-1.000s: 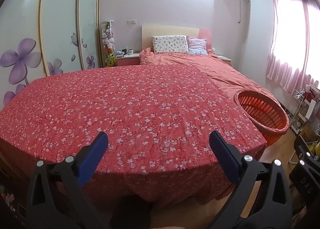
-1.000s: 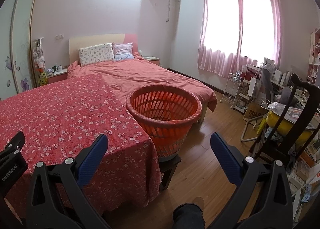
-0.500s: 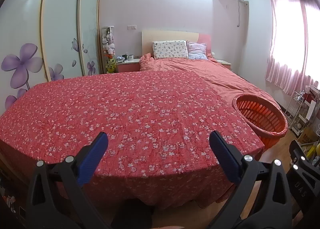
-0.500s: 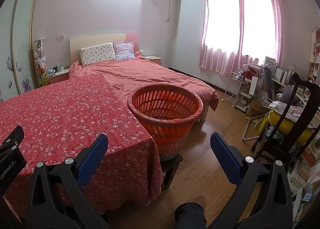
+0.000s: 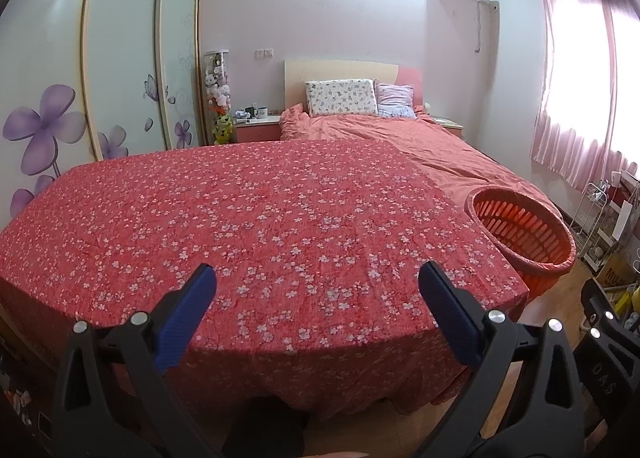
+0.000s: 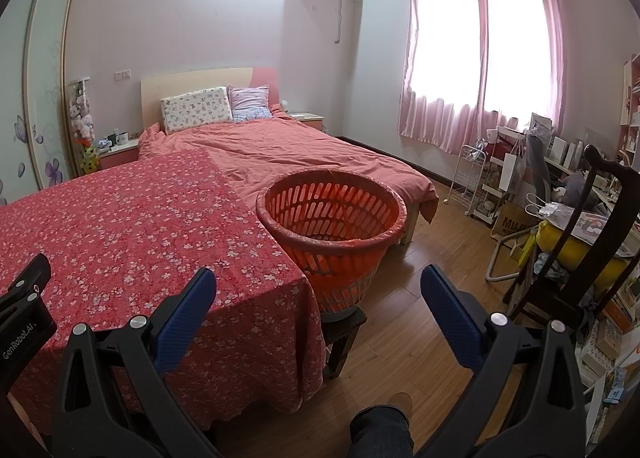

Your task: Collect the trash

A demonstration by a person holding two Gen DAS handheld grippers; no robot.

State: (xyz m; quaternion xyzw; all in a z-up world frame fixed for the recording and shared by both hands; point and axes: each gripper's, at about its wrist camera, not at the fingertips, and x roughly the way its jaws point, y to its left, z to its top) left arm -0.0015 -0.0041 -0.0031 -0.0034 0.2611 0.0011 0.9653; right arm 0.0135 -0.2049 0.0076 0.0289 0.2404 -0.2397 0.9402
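An orange slotted basket (image 6: 334, 213) lined with a clear bag stands on a dark stool (image 6: 344, 324) at the right corner of a table under a red floral cloth (image 6: 132, 225). The basket (image 5: 524, 230) shows at the right in the left wrist view. My left gripper (image 5: 318, 290) hangs open over the near edge of the cloth (image 5: 260, 217), nothing between its blue pads. My right gripper (image 6: 318, 292) is open too, in front of the basket and above the floor. No trash shows on the cloth.
A bed (image 6: 304, 149) with a coral quilt lies behind the table. A dark wooden chair (image 6: 592, 225) and a cluttered desk stand at the right, with a white wire rack (image 6: 470, 177) by the curtains. The person's leg and shoe (image 6: 390, 418) are on the wooden floor.
Both views have tilted up and drawn back slightly, so the table and basket sit lower in frame. Both grippers stay open as before.
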